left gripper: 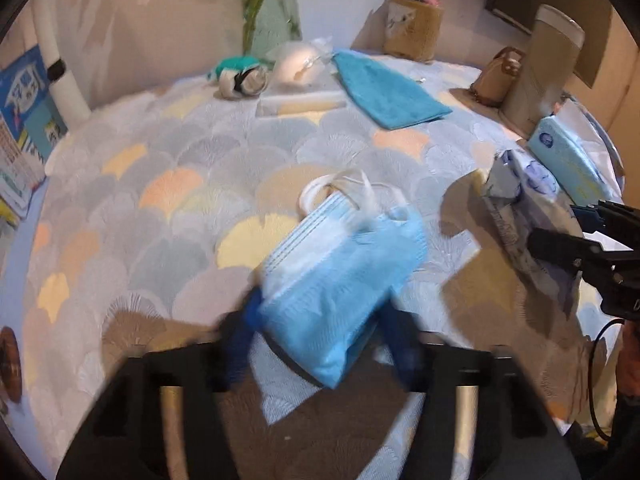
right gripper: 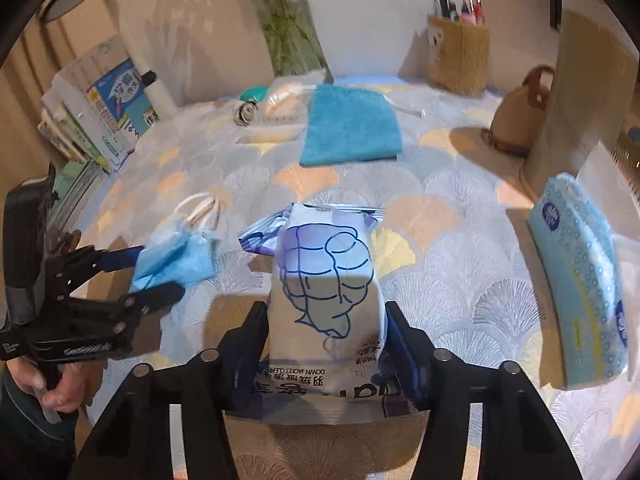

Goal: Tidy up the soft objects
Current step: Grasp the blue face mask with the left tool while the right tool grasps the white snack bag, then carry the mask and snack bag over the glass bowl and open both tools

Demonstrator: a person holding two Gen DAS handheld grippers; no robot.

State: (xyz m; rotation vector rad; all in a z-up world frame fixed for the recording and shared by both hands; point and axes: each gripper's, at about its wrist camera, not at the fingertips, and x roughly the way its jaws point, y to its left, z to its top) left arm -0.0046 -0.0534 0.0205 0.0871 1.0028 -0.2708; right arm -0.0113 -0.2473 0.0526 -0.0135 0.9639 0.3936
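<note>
the left gripper grasps a stack of blue face masks, its two fingers pressed against either side of the bundle, white ear loops trailing off the far end; the view is motion-blurred and the masks sit just above the patterned counter. seen from the right wrist, the same masks hang between the left gripper's dark fingers, beside the right-hand load. the right gripper is clamped on a white wet wipe pack printed with a blue outline drawing, held near the middle of the counter. a light blue tissue pack lies to the right, well apart. at the back, a folded teal towel lies flat; near its left edge are a rolled pair of socks and a clear bag. a woven pen holder stands by the wall and books lean at the left.
</note>
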